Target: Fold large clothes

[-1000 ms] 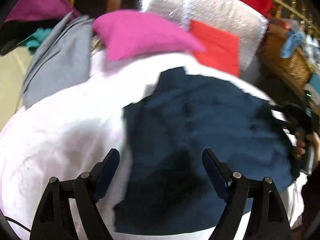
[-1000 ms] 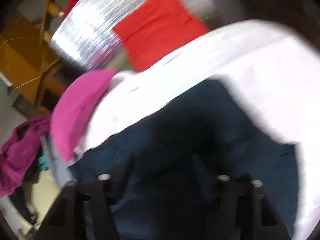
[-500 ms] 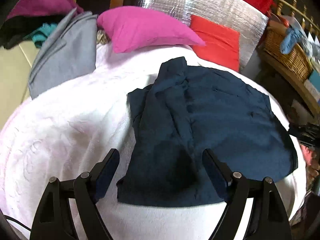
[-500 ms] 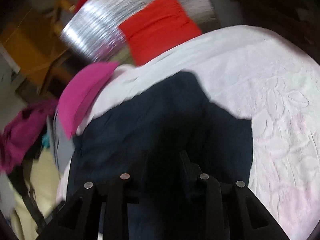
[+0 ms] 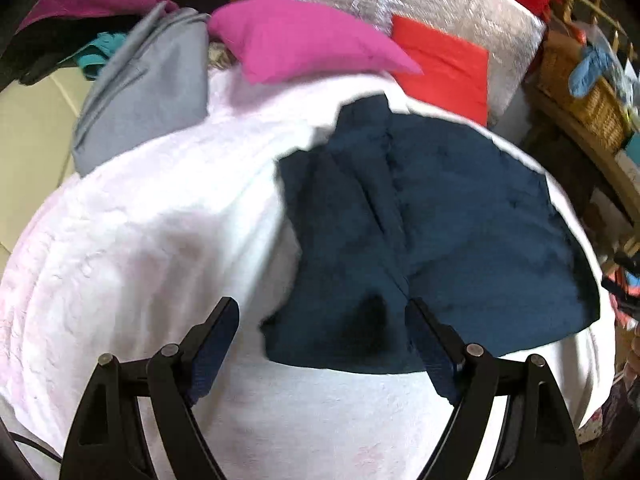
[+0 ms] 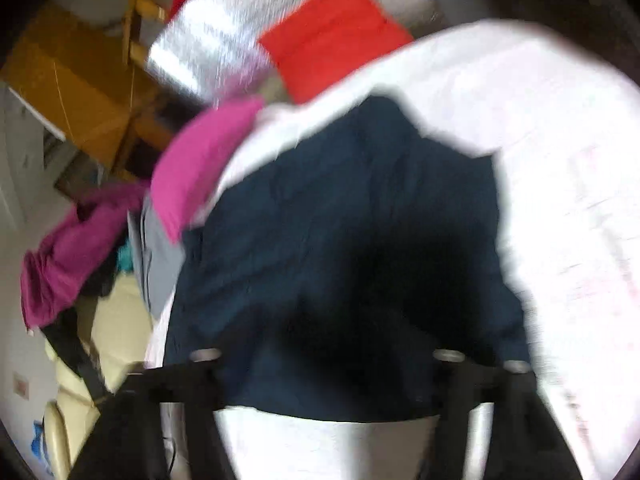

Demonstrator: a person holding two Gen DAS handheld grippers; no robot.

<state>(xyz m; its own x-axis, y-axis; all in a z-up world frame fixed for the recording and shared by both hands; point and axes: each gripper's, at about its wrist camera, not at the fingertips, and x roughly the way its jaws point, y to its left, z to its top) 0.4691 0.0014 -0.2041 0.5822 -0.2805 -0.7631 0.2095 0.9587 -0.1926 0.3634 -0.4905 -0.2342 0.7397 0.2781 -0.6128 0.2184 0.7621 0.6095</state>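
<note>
With the navy garment (image 5: 432,232) lying partly folded on the white bedspread (image 5: 160,240), both the left gripper (image 5: 320,336) and the right gripper (image 6: 328,360), its jaws just opening, are hovering spread and empty, probably needing a fresh edge for the next fold.

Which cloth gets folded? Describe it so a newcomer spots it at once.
Start at the white bedspread that covers the bed. The navy garment lies spread on it, in front of the pink pillow and red cushion. It is the only dark piece there.

One navy garment (image 5: 440,220), two cushions (image 5: 304,40)
</note>
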